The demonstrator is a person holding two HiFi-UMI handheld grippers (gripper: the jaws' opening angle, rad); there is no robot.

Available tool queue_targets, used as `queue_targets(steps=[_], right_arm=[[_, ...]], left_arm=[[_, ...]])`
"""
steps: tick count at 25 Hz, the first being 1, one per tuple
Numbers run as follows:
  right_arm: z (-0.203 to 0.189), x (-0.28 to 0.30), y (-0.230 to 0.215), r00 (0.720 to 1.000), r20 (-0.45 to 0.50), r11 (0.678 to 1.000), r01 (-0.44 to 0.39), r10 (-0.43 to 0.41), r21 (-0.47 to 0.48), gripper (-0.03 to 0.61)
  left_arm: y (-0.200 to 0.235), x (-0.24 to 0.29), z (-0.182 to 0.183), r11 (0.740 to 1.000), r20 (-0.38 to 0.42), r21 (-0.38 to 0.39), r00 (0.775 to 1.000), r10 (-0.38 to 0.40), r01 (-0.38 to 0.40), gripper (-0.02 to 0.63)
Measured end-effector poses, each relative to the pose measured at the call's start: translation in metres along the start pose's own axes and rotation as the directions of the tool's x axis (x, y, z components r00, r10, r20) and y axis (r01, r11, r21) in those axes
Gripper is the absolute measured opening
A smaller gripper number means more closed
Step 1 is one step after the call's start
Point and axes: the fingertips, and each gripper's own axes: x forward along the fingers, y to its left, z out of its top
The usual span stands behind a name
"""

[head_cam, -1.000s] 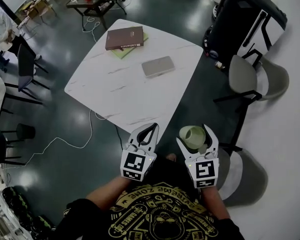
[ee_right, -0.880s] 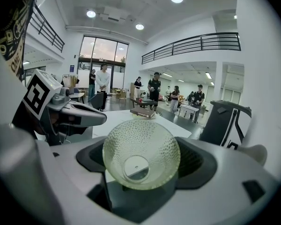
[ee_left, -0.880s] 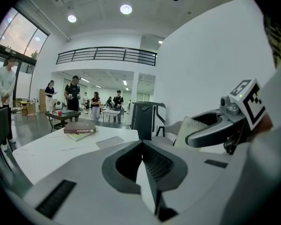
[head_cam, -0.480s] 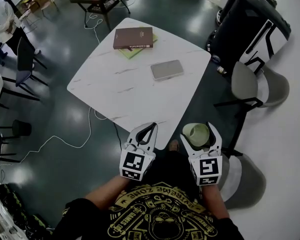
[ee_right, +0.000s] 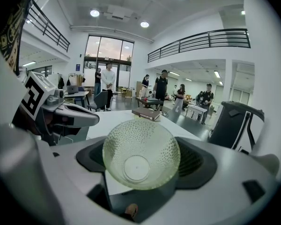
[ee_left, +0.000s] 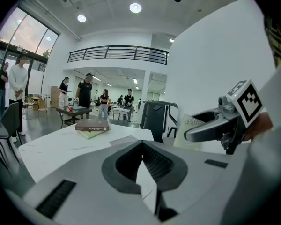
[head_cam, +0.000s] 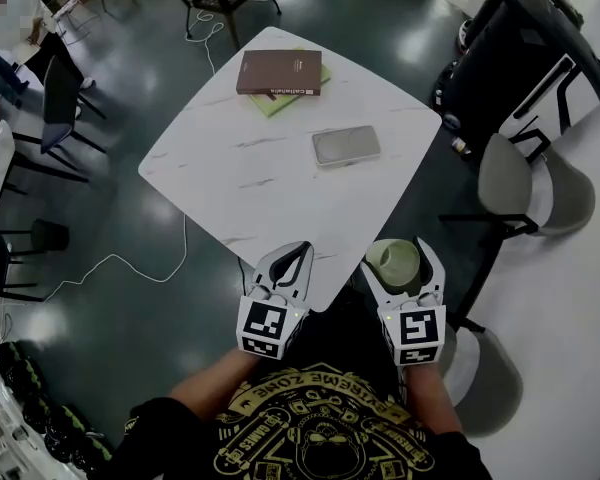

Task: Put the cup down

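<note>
A pale green dimpled cup [head_cam: 392, 265] sits between the jaws of my right gripper [head_cam: 398, 258], which is shut on it. It is held just off the near corner of the white marble table [head_cam: 240, 178], over the dark floor. In the right gripper view the cup [ee_right: 141, 153] points its base at the camera. My left gripper [head_cam: 302, 252] hovers over the table's near corner, its fingertips shut together and nothing in them. The left gripper view shows its joined tips [ee_left: 141, 143] and the cup [ee_left: 191, 131] off to the right.
On the table lie a brown book [head_cam: 280, 72] on top of a green one and a flat grey case [head_cam: 345, 145]. A grey chair [head_cam: 510, 173] and a black machine [head_cam: 525, 48] stand to the right. A white cable [head_cam: 110, 266] trails on the floor at left.
Both grippers have come forward to the table's near corner, the left one now over its edge. The cup stays in the right gripper.
</note>
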Motion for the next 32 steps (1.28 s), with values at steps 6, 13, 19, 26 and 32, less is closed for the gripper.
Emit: queue_targets(steps=[6,13,19,26,32], right_arm=[[0.01,0.038,-0.025,0.995,0.012,0.995,-0.094,0.095,-0.026,0.405],[0.025,0.086,-0.059,0.983,0.017,0.981,-0.18,0.182,-0.072,0.405],[0.032,0.131,-0.082,0.968,0.01,0.962,-0.246,0.249,-0.115,0.405],[0.04,0.182,-0.1,0.952,-0.004,0.942,-0.302,0.305,-0.149,0.405],[0.036,0.224,-0.104,0.937,-0.041,0.919,-0.349,0.347,-0.183,0.405]], left_arm=[[0.008,0.034,0.017,0.997,0.001,-0.015,0.998,0.07,-0.07,0.011],[0.016,0.07,0.033,0.987,-0.002,-0.032,0.988,0.156,-0.156,0.011],[0.024,0.095,0.039,0.972,-0.01,-0.041,0.973,0.23,-0.23,0.011],[0.037,0.122,0.043,0.95,-0.017,-0.064,0.952,0.306,-0.306,0.01],[0.052,0.134,0.045,0.927,-0.032,-0.075,0.93,0.367,-0.368,0.011]])
